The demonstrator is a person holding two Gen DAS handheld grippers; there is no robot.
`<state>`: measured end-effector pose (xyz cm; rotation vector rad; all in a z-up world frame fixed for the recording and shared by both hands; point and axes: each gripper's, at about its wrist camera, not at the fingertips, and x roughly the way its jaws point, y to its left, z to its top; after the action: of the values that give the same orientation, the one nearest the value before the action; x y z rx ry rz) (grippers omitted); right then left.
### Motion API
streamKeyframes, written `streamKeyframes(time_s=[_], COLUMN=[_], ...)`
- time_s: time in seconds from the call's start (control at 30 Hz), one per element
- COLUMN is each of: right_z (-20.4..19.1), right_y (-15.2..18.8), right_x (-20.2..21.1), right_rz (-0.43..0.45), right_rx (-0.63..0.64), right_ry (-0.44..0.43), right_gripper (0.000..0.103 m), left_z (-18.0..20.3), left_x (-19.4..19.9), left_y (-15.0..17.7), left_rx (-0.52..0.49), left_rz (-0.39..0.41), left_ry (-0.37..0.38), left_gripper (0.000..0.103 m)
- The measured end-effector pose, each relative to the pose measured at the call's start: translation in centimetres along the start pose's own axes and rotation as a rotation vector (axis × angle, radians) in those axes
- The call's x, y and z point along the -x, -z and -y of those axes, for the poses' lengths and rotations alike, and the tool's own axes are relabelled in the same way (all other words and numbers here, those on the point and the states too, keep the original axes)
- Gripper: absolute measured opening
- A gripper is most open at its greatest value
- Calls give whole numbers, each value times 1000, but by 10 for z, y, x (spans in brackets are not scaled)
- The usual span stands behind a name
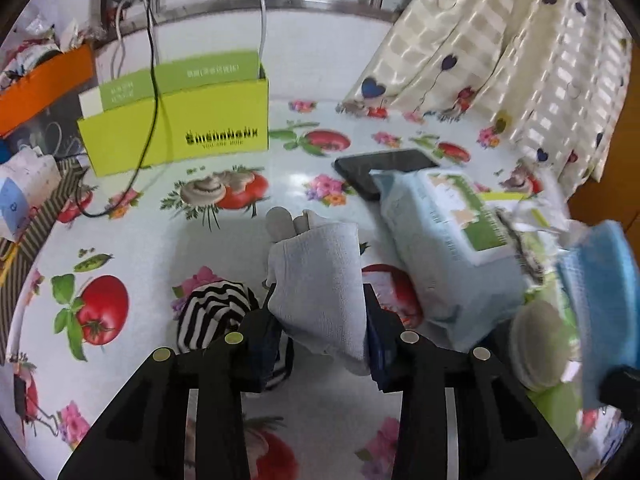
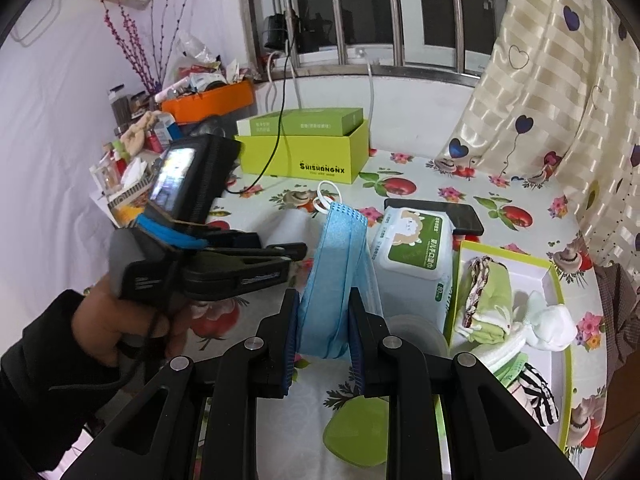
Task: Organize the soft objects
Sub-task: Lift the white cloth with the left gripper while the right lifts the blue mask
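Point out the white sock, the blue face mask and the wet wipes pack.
white sock [image 1: 320, 280], left wrist view, mid-body between the fingers.
blue face mask [image 2: 336, 272], right wrist view, pleated middle.
wet wipes pack [image 2: 416, 248], right wrist view, green lid label.

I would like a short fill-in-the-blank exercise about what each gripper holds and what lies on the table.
1. The right gripper is shut on a blue ____.
2. The left gripper has a pale, ____-coloured sock between its fingers.
3. The black phone lies partly under the pack of wet ____.
4. Beside the left gripper lies a black-and-white ____ sock.

Missing words: face mask; grey; wipes; striped
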<state>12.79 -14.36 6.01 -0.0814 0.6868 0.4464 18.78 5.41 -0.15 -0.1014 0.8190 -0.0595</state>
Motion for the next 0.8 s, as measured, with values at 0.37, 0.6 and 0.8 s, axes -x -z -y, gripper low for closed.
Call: streamKeyframes(time_s=[0.37,0.6,0.8], right_z=[0,1,-3], right_y=[8,14,15], right_x=[22,26,24], right_rz=[20,11,6], right_rx=[-5,-7,2], right_ry=[1,3,-8], right_gripper=[22,22,22], left_z=[2,-5,-18], left_x=[45,42,37], left_y=[19,47,58], left_rx=[13,52,113], left_rz=[38,-15,-32], left_ry=[67,82,113], left_gripper=[38,38,38])
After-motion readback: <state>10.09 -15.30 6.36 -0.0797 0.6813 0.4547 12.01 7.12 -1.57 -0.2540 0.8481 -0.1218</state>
